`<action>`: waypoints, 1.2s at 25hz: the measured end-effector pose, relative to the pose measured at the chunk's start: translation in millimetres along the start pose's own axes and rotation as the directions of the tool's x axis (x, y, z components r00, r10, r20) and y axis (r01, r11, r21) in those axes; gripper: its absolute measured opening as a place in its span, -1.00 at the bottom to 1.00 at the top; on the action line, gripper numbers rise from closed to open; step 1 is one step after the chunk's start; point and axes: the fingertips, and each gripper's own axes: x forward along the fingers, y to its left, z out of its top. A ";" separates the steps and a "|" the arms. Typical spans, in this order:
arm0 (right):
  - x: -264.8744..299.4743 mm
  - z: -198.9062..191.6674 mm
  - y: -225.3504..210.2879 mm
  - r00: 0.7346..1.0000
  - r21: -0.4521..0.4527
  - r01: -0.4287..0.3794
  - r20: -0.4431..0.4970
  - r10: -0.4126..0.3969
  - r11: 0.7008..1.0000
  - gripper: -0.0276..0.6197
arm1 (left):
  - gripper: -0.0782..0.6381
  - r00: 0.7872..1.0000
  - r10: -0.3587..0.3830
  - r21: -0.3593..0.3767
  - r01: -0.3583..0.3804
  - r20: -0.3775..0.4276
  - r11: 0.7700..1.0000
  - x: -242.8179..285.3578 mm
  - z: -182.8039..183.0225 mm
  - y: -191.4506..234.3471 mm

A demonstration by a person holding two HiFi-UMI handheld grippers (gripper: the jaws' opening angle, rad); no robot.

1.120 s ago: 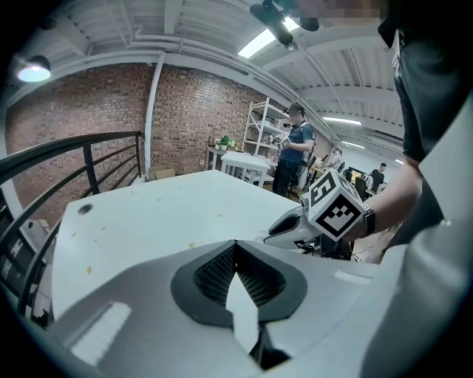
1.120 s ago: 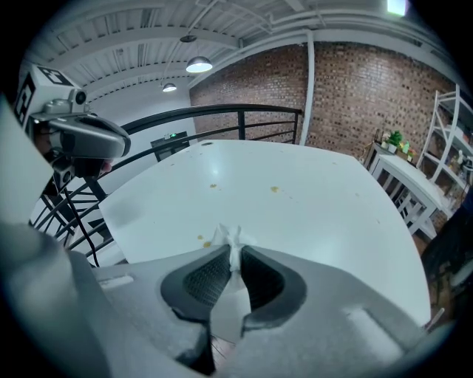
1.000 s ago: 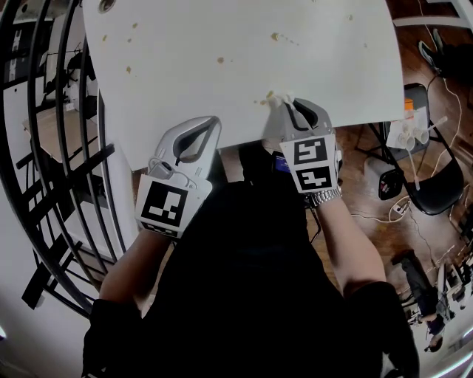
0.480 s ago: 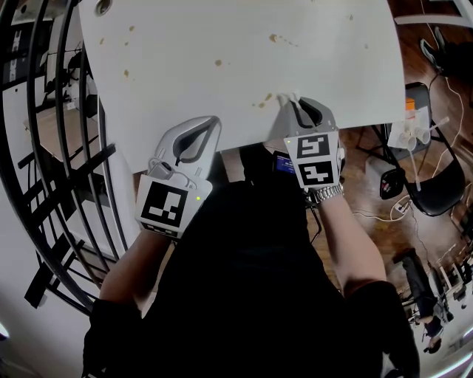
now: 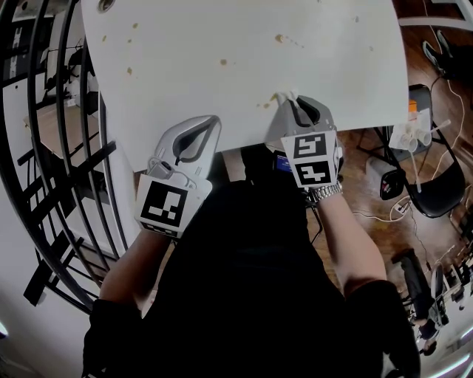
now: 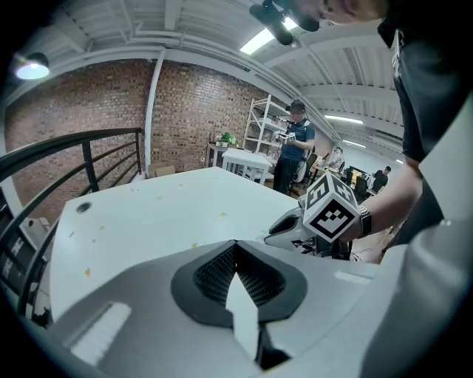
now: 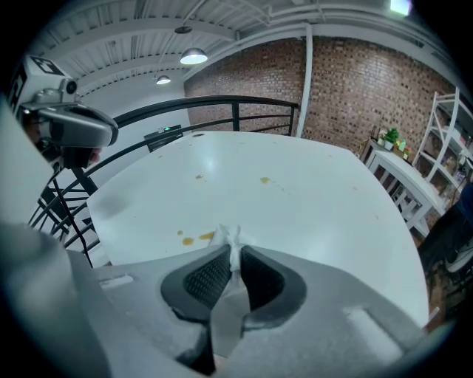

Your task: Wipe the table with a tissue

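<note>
A crumpled white tissue (image 7: 230,238) is pinched in my right gripper (image 7: 232,255), which is shut on it at the near edge of the white table (image 7: 310,199). From the head view the tissue (image 5: 286,96) touches the table (image 5: 222,37) just right of small brown stains (image 5: 264,104). The same stains (image 7: 194,240) lie just left of the tissue in the right gripper view. More brown spots (image 5: 279,38) lie farther out. My left gripper (image 5: 214,120) is shut on nothing and hovers at the table's near edge, left of the right one. Its pads (image 6: 218,269) meet.
A black metal railing (image 5: 44,148) curves along the table's left side. A round hole (image 5: 106,4) sits in the far left corner. A chair (image 5: 436,184), cables and gear stand on the wooden floor to the right. A person (image 6: 295,144) stands near shelves beyond the table.
My right gripper with the tissue has shifted slightly to the right along the table's near edge. The left gripper has stayed put.
</note>
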 end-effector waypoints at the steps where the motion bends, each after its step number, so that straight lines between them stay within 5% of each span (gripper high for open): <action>1: 0.4 0.6 0.8 1.000 -0.001 -0.001 0.000 0.001 1.000 -0.81 | -0.75 1.000 -0.001 0.000 0.001 -0.001 1.000 -0.9 0.3 0.4; 30: 15.7 17.5 43.9 0.999 -0.096 -0.049 0.013 0.051 0.994 -0.82 | -0.75 0.998 0.057 -0.036 -0.057 0.000 0.998 -27.5 -18.0 22.5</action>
